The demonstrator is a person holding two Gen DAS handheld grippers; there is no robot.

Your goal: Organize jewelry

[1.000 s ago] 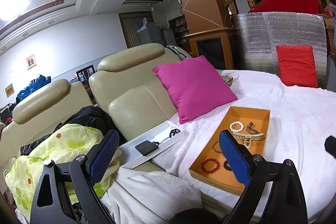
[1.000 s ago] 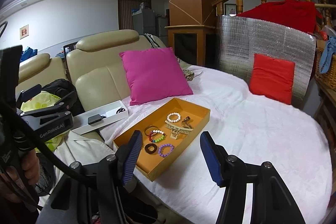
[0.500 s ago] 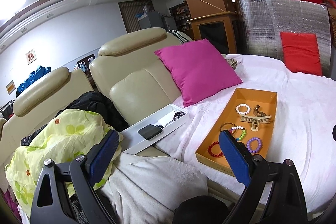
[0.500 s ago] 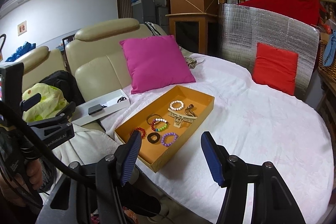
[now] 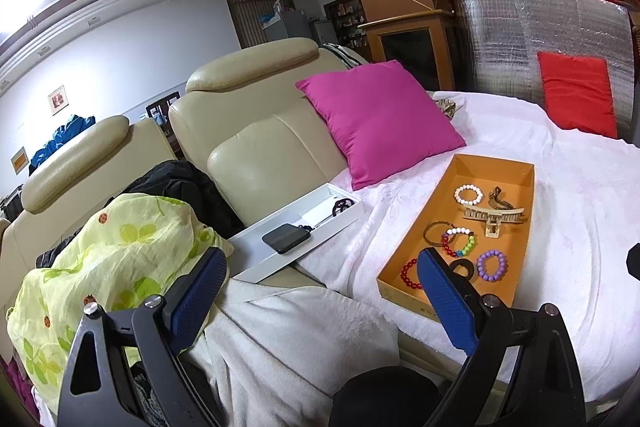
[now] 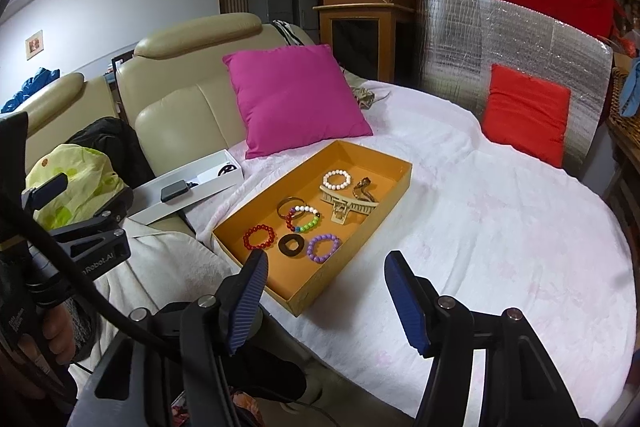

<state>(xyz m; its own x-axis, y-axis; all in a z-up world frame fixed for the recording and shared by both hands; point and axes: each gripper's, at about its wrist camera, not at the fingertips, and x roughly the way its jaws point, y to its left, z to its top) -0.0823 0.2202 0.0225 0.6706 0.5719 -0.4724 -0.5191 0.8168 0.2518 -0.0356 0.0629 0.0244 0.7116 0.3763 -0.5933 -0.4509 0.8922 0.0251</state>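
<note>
Jaws first: our right gripper (image 6: 324,297) stands released, nothing btwn the blue pads, and it sits at the bottom of the right wrist view, just short of the near corner of the orange tray (image 6: 394,187). Our left gripper (image 5: 320,303) is also spread wide and empty; its right pad overlaps the tray's near end in the left wrist view, though we can't tell if it touches.

What's changed: vs a second ago both views have tipped down and the tray has slid toward frame centre, so the whole tray floor now shows. We read that as the approach, no pick begun yet.

Jewelry is all inside the tray, loose and unsorted: red bead bracelet (image 6: 259,237), dark ring-shaped piece (image 6: 293,245), purple bracelet (image 6: 323,247), multicolour bracelet (image 6: 303,219), white bead bracelet (image 6: 337,179), beige hair claw (image 6: 346,207). Purple bracelet lies nearest the right jaws, so probably the easiest first grab.

Further out, left of centre: a white box (image 6: 200,183) with a dark pouch, prob. the destination, but that's our guess. Tray rests on the white blanket (image 6: 500,227).
</note>
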